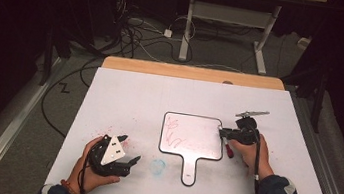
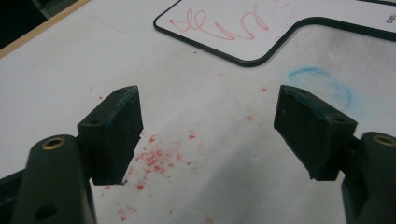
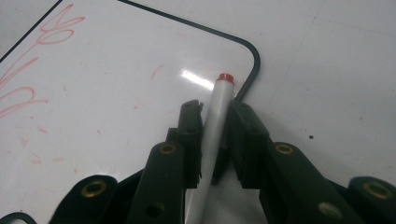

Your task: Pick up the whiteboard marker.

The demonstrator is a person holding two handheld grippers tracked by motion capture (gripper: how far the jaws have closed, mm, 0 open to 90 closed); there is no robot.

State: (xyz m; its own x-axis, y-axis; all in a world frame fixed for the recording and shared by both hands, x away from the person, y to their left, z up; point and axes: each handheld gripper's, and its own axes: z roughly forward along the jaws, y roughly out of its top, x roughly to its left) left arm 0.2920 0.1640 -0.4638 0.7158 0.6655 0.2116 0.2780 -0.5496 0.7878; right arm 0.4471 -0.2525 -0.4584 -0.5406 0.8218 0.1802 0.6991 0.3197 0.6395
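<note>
I found the whiteboard (image 1: pixel 191 136) lying mid-table (image 1: pixel 126 86), handle toward the near edge. The marker (image 1: pixel 228 150) lay at its right edge, a smudge (image 1: pixel 158 166) left of the handle.

High view dim, surroundings near black, white table (image 1: pixel 124 96) lit from above. Bright glare streak on whiteboard (image 3: pixel 140 56) in right gripper view. Both gripper views soft, near jaws blurred, colours washed grey. Faint shadows under left gripper (image 1: pixel 117 155)

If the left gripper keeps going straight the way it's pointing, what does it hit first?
Probably the blue smudge on the table, then the whiteboard, assuming the open left gripper stays low; depth is unclear.
</note>
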